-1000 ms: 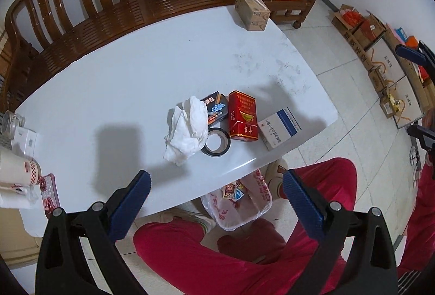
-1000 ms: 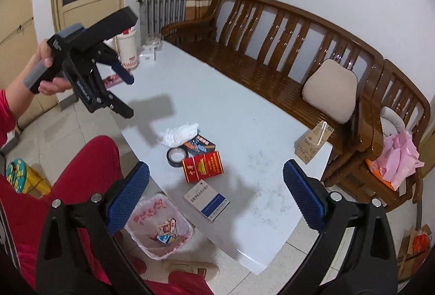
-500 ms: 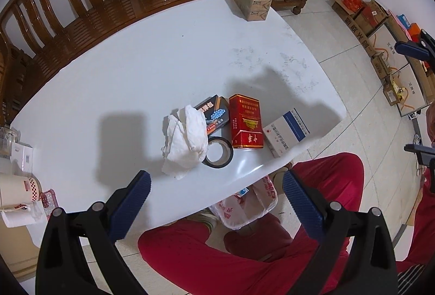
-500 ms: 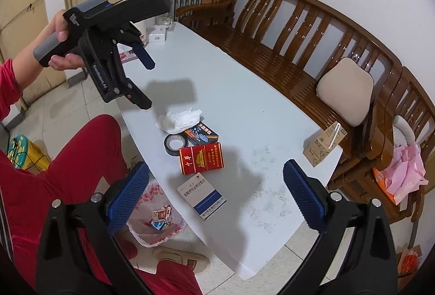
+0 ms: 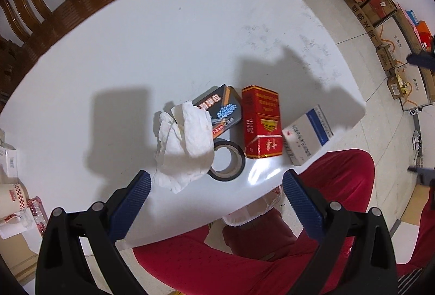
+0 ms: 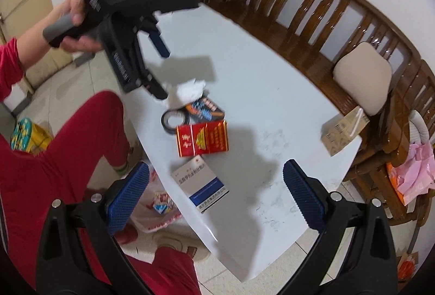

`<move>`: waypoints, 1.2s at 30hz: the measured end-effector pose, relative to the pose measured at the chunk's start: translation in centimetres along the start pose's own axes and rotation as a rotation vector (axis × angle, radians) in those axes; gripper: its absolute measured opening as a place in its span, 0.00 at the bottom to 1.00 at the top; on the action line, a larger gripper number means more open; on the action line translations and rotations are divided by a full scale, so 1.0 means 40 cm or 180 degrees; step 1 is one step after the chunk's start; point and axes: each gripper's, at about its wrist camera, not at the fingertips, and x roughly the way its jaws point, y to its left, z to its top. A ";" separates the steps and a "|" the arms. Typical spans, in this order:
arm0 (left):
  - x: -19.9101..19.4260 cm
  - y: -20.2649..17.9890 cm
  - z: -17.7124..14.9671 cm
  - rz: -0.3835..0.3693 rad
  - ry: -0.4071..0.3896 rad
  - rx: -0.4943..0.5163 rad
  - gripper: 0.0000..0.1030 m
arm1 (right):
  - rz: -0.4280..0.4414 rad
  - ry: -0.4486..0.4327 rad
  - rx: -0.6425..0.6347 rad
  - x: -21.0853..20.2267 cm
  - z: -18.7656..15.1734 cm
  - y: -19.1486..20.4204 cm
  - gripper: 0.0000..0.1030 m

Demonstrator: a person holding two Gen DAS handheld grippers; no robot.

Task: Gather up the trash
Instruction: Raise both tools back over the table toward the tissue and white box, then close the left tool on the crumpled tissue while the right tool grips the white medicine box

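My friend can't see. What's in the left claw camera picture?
The open left claw hangs above a crumpled tissue on a white table. Beside the tissue lie a tape roll, a dark box, a red box and a white box.

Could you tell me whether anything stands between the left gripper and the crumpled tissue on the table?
Nothing visible does. The left gripper, jaws open, hangs just short of the crumpled tissue, with only bare white table between them. The tissue does drape over the tape roll and the dark box, so a grasp could catch those.
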 end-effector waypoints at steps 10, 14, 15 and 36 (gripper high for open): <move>0.103 0.051 0.038 -0.0082 0.0212 -0.0134 0.92 | 0.0318 0.0508 -0.0245 0.181 -0.033 0.034 0.94; 0.127 0.062 0.052 -0.0123 0.0259 -0.0169 0.92 | 0.0424 0.0706 -0.0340 0.245 -0.051 0.046 0.94; 0.135 0.065 0.055 -0.0129 0.0270 -0.0179 0.92 | 0.0445 0.0742 -0.0350 0.255 -0.054 0.047 0.94; 0.208 0.162 0.068 -0.0283 0.0290 -0.0388 0.75 | 0.0382 0.1049 -0.0490 0.416 -0.102 0.051 0.93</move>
